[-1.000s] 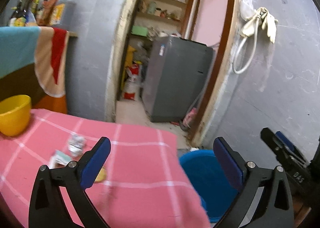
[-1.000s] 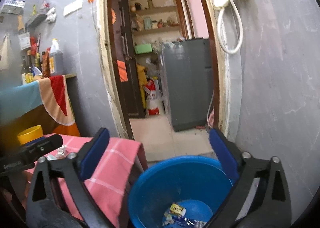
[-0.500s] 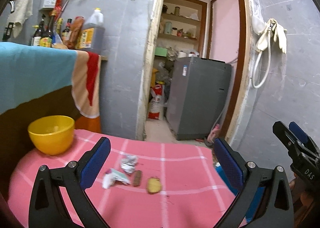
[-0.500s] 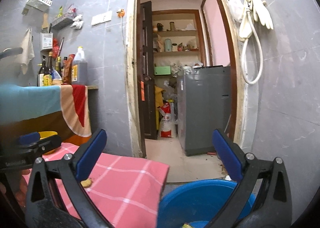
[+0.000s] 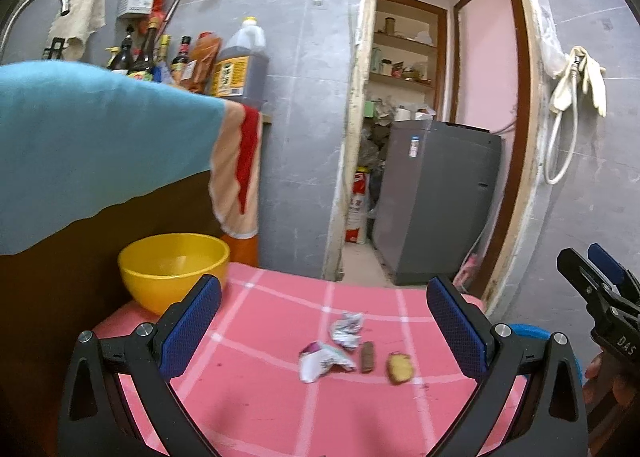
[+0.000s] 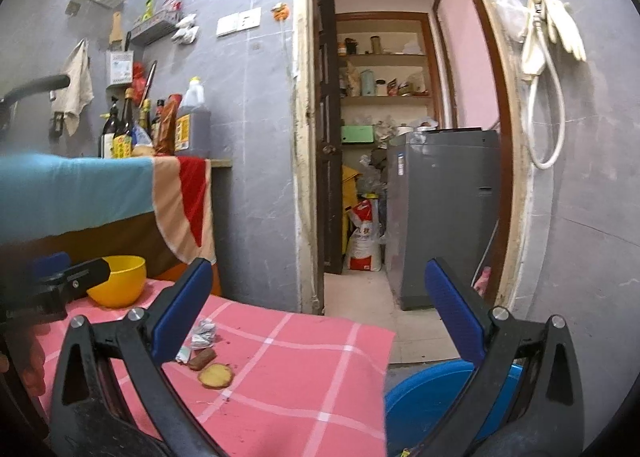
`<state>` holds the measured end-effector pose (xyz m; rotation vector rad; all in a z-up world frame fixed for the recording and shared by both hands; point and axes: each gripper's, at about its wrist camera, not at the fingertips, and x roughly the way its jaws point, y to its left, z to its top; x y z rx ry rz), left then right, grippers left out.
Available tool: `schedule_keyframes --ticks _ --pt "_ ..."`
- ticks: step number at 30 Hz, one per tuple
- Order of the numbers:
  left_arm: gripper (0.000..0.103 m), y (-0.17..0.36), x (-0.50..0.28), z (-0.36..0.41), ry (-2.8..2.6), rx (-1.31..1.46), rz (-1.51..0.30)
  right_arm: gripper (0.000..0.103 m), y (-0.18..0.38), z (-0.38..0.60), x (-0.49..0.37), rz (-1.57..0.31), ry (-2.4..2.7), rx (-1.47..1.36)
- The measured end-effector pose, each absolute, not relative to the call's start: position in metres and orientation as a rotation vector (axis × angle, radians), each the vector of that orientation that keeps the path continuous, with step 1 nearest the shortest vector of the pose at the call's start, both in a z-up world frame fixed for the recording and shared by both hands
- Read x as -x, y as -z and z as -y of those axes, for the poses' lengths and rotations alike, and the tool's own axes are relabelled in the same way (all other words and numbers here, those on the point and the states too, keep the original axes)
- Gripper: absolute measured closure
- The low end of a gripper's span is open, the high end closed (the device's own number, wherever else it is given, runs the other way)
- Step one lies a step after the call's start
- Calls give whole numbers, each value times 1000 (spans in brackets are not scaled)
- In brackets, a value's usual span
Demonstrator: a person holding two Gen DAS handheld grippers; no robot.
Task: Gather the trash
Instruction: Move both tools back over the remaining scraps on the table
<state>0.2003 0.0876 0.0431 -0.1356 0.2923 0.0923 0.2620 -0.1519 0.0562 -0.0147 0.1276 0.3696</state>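
- Left claw (image 5: 324,329) — jaws spread wide, nothing between the blue pads (image 5: 192,327), held level and facing forward.
- Right claw (image 6: 320,305) — jaws likewise wide apart and empty, blue pads (image 6: 450,307) facing each other.
- Both claws sit side by side; each shows at the edge of the other's view, with fingers of the holding hand (image 5: 600,377) just visible.

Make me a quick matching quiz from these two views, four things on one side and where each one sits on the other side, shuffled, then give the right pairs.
Things:
1. yellow bowl
2. blue bin
3. crumpled wrapper
4. cream gloves

Places:
A. hanging on the wall right of the doorway
B. middle of the pink tablecloth
C. far left corner of the table
D. on the floor past the table's right edge

Pairs: 1-C, 2-D, 3-B, 4-A
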Motion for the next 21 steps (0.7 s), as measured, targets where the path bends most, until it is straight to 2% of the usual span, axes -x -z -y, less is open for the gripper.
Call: schedule_keyframes --ticks 8,21 --pt "2 -28 -202 -111 -116 133 -326 0 -44 123 -272 -198 -417 66" --pt "2 11 -232 -123 -84 149 -569 0 1 84 -313 -530 -492 194"
